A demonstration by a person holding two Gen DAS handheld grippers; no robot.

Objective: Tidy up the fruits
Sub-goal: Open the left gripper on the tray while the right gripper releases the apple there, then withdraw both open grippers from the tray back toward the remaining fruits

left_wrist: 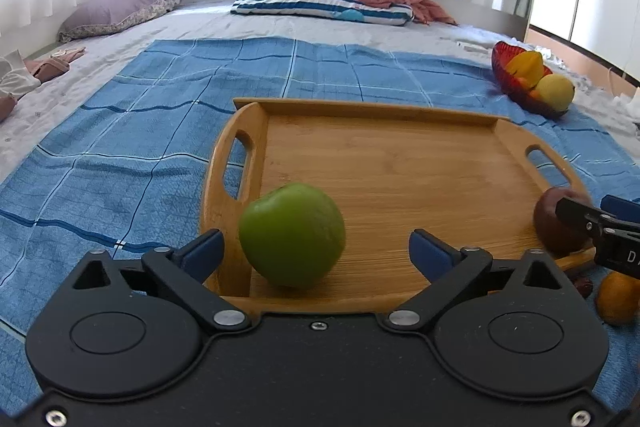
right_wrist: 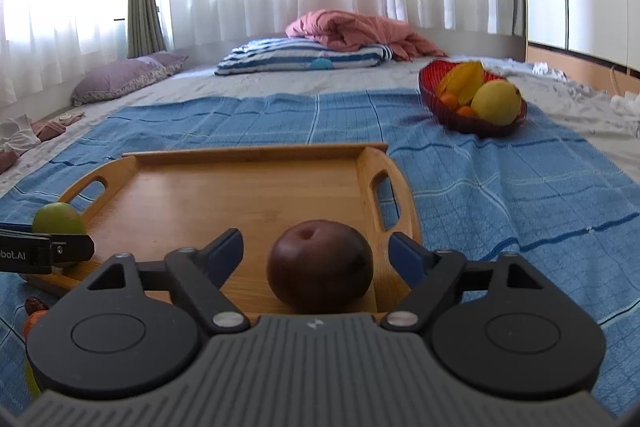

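While both tongs stand released, the left gripper (left_wrist: 316,247) brackets a green apple (left_wrist: 292,235) without touching it, at the wooden tray's (left_wrist: 400,163) seven o'clock corner. At five o'clock, the right gripper (right_wrist: 316,251) likewise flanks a dark red apple (right_wrist: 320,265), stem dimple facing up. Farther off, at two o'clock, a red bowl (right_wrist: 432,83) holds yellow fruit.

Left gripper (right_wrist: 60,251) body, seen at left edge of the right wrist view, read "bot.AI", start cut off. Right gripper (left_wrist: 600,223) body at right edge of the left wrist view showed only "D".
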